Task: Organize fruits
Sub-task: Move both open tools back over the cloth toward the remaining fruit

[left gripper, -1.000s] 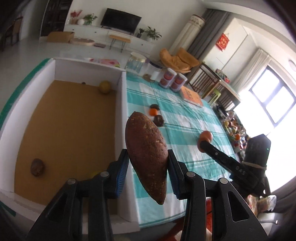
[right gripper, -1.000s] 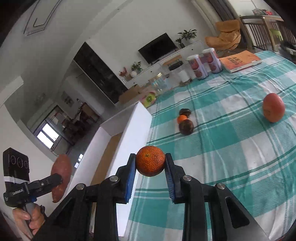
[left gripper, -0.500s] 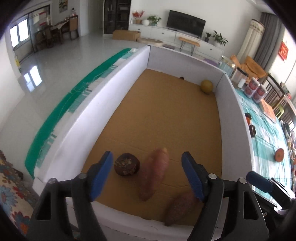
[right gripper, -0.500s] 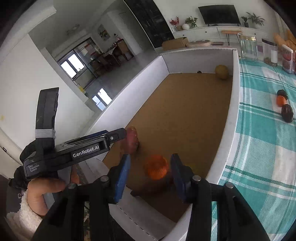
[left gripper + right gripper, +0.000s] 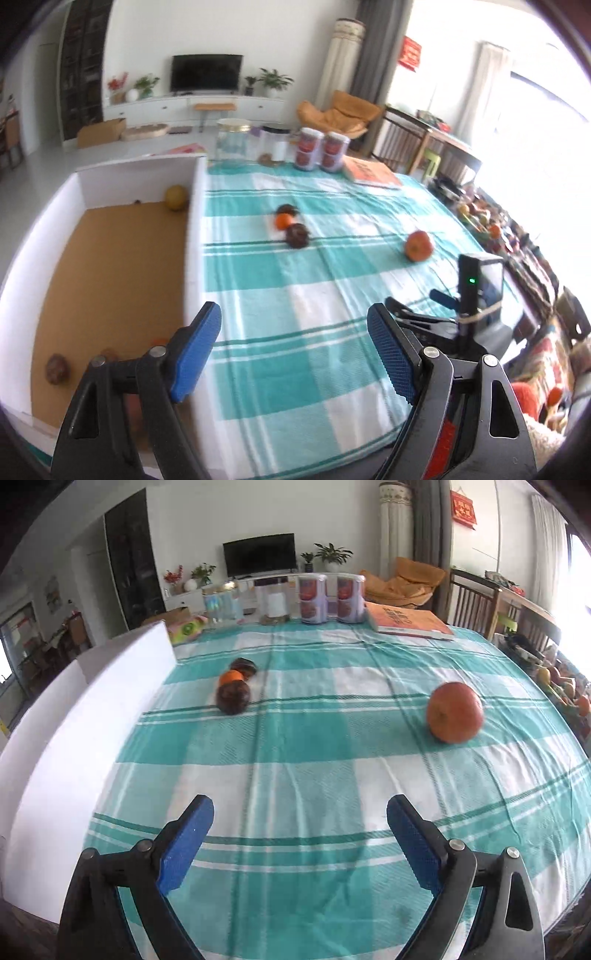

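Observation:
My left gripper (image 5: 295, 332) is open and empty above the near part of the checked tablecloth (image 5: 295, 280), beside the white box (image 5: 194, 236). The box holds a yellow round fruit (image 5: 176, 192) at its far end and a brown fruit (image 5: 57, 368) near its front. My right gripper (image 5: 299, 830) is open and empty over the cloth; it also shows in the left wrist view (image 5: 439, 295). On the cloth lie a large orange-red fruit (image 5: 454, 712), a small orange (image 5: 231, 676) and two dark fruits (image 5: 232, 698) (image 5: 244, 664).
Two red cans (image 5: 330, 598), clear jars (image 5: 221, 603) and an orange book (image 5: 408, 620) stand at the table's far edge. The white box wall (image 5: 92, 709) runs along the left. Wooden chairs (image 5: 476, 602) stand at the right.
Both grippers have let go of their loads inside the box, the sweet potato and the orange. Both have swung back from the box to face the tablecloth.

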